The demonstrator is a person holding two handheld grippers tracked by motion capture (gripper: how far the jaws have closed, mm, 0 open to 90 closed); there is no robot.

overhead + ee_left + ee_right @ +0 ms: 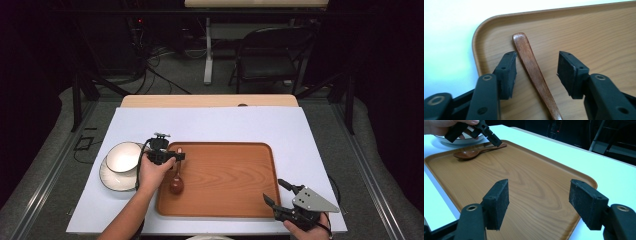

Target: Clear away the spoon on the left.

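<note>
**Spoon lies loose on the tray**

Nearest, the right gripper (274, 193) hovers spread over the tray (235, 195) corner, nothing between its jaws. Farther, the left gripper (536, 72) stands spread astride the spoon (534, 72) handle, pads clear. Beyond: 1 bowl (122, 156).

Dark rm, grey floor, folding chair (270, 55) behind table w/ cables.

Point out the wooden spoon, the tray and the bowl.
wooden spoon (531, 65), left gripper view, on its handle.
tray (225, 175), high view, on its bare floor.
bowl (122, 156), high view, on its inside.
</note>
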